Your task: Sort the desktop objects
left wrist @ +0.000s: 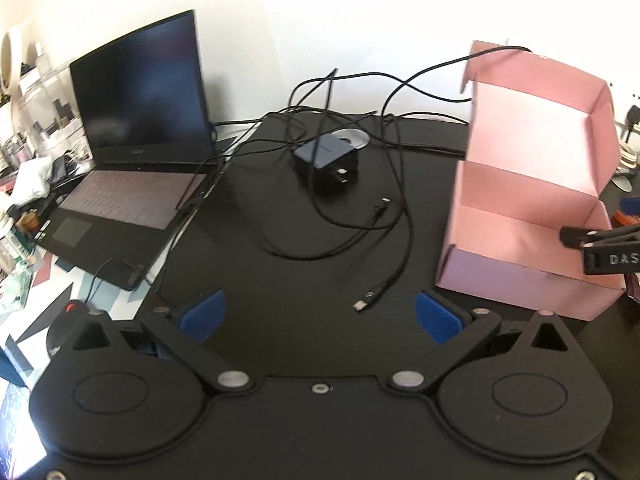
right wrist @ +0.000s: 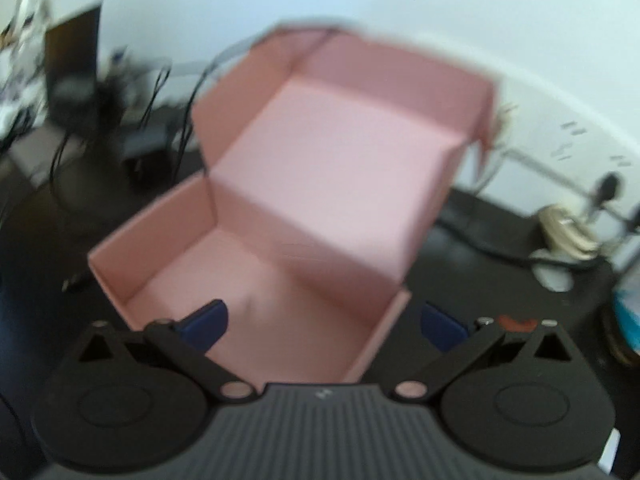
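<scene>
Our left gripper [left wrist: 320, 314] gaped wide and empty above the USB cable [left wrist: 370, 300] on the black desk [left wrist: 280, 280]. Our right gripper [right wrist: 324, 322], equally spread and empty, straddled the open pink box's [right wrist: 320, 184] wall

Both wrist views sharing pink box [left wrist: 532, 200].

The right wrist view is smeared throughout — the pink box [right wrist: 280, 208] keeps its shape, but the cables [right wrist: 160, 120] and dark block behind it are only streaks. A pale coiled thing [right wrist: 568, 236] at the far right cannot be made out. In the left wrist view the right tool [left wrist: 600, 248] is cut off by the edge, its lettering reading only "DAS". The clutter [left wrist: 24, 152] left of the laptop [left wrist: 132, 152] is too small to name — and a red-spotted black object [left wrist: 66, 320] sits half hidden behind the left tool [left wrist: 320, 316].
</scene>
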{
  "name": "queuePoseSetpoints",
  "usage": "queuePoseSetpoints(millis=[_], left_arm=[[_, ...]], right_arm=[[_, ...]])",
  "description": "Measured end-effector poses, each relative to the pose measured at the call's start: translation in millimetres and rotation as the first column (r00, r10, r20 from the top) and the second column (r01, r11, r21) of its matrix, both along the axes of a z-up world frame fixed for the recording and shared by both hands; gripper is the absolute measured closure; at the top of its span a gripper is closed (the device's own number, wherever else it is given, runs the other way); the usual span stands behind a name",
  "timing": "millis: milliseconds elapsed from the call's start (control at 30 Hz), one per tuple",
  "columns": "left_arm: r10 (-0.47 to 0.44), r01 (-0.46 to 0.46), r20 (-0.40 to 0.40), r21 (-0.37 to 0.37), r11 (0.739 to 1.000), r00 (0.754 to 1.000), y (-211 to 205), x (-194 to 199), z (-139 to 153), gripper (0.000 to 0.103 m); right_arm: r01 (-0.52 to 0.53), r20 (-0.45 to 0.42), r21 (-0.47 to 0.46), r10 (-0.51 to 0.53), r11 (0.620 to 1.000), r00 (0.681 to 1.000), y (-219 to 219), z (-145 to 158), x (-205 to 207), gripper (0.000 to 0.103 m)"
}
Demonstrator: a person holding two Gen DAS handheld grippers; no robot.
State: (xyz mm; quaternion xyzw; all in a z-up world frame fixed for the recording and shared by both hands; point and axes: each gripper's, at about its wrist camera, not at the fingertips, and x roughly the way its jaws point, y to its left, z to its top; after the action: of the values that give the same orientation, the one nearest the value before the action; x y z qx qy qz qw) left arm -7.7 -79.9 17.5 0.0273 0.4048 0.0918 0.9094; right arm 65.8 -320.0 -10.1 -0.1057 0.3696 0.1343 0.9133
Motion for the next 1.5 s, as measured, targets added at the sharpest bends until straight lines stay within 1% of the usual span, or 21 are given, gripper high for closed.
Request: queuePoseSetpoints(millis=[67,167,267,333,433,533,600,667,733,767,833,900,1000,1133,1167,1200,1267,1333,1400,1467,1500], left_arm=[[-0.02,0.021,-0.004,0.004,1.0,1.0,-6.5,2.7,-1.2,0.0],[-0.057,0.057,0.006,0.005,0.998,0.998,-16.7,5.4,-2.2,0.0],[-0.078,0.078,0.028,0.008,0.997,0.997,-23.6,16.9,-5.3,0.0],[-0.077,0.076,0.039,0.004,0.997,0.996,-27.6,32.9,-6.4,0.0],[-0.08,0.08,0.054,-0.01,0.997,0.995,-35.9,56.1,-6.7,0.0],[-0.089,0.09,0.07,-0.02,0.996,0.994,-47.0,76.4,-7.2,0.0],[-0.087,0.088,0.07,-0.007,0.996,0.994,-55.5,88.4,-12.0,0.0],[-0.076,0.076,0.041,-0.004,0.997,0.996,-61.0,97.6,-21.1,0.0],[-0.09,0.09,-0.004,-0.012,0.996,0.996,-65.8,101.8,-31.7,0.0],[-0.111,0.111,-0.03,-0.01,0.994,0.993,-69.5,101.5,-38.0,0.0],[-0.15,0.151,-0.067,0.013,0.988,0.986,-76.6,97.1,-49.1,0.0],[-0.175,0.179,-0.087,0.031,0.983,0.981,-81.4,89.9,-58.3,0.0],[-0.163,0.163,-0.107,-0.007,0.987,0.981,-78.2,83.6,-65.5,0.0],[-0.149,0.144,-0.144,-0.045,0.989,0.978,-73.0,76.2,-70.1,0.0],[-0.157,0.152,-0.145,-0.043,0.987,0.977,-72.5,72.0,-70.0,0.0],[-0.164,0.16,-0.146,-0.041,0.986,0.975,-71.9,67.7,-70.0,0.0],[-0.187,0.184,-0.147,-0.037,0.982,0.971,-72.5,58.9,-69.3,0.0],[-0.213,0.21,-0.148,-0.033,0.977,0.966,-74.1,50.5,-68.4,0.0],[-0.238,0.237,-0.149,-0.026,0.971,0.96,-76.1,42.8,-67.8,0.0],[-0.257,0.256,-0.151,-0.026,0.966,0.955,-76.4,32.9,-68.0,0.0],[-0.265,0.264,-0.152,-0.027,0.964,0.952,-76.2,28.4,-68.4,0.0]], right_arm=[[0.037,0.068,-0.002,-0.037,0.999,0.997,-6.9,4.5,-17.7,0.001],[0.063,0.098,-0.002,-0.063,0.998,0.993,-28.3,9.2,-38.3,0.001],[0.099,0.088,-0.007,-0.098,0.995,0.991,-57.7,12.6,-52.8,0.002],[0.135,0.083,-0.011,-0.134,0.991,0.988,-63.6,12.2,-55.4,0.002],[0.199,0.082,0.03,-0.201,0.979,0.976,-83.0,18.1,-60.5,0.002],[0.217,0.09,0.089,-0.225,0.972,0.97,-90.2,31.6,-53.9,0.002],[0.209,0.095,0.123,-0.221,0.97,0.971,-88.4,42.1,-42.6,0.002],[0.208,0.066,0.158,-0.22,0.965,0.973,-80.2,47.4,-22.0,0.002],[0.211,0.034,0.182,-0.221,0.96,0.975,-67.6,45.8,-3.2,0.002],[0.2,0.038,0.179,-0.21,0.963,0.977,-59.3,44.2,5.0,0.002],[0.192,0.073,0.136,-0.203,0.972,0.976,-42.8,43.0,18.2,0.002],[0.176,0.093,0.144,-0.19,0.974,0.977,-33.5,45.9,27.6,0.002],[0.145,0.04,0.146,-0.153,0.978,0.987,-25.9,42.7,41.3,0.002],[0.127,-0.086,0.06,-0.121,0.99,0.989,-15.8,13.3,50.4,0.003],[0.126,-0.106,0.063,-0.119,0.99,0.987,-15.8,8.8,48.1,0.003],[0.127,-0.11,0.092,-0.117,0.988,0.987,-17.8,8.0,43.6,0.003],[0.122,-0.098,0.18,-0.105,0.976,0.99,-25.6,13.5,33.5,0.003],[0.082,-0.075,0.248,-0.065,0.965,0.995,-32.8,23.9,25.7,0.003],[0.041,-0.063,0.275,-0.024,0.961,0.998,-40.8,35.7,18.2,0.003],[0.016,-0.091,0.284,0.01,0.959,0.996,-48.1,42.0,13.9,0.003],[0.015,-0.116,0.263,0.016,0.965,0.993,-50.1,43.5,12.1,0.003]])
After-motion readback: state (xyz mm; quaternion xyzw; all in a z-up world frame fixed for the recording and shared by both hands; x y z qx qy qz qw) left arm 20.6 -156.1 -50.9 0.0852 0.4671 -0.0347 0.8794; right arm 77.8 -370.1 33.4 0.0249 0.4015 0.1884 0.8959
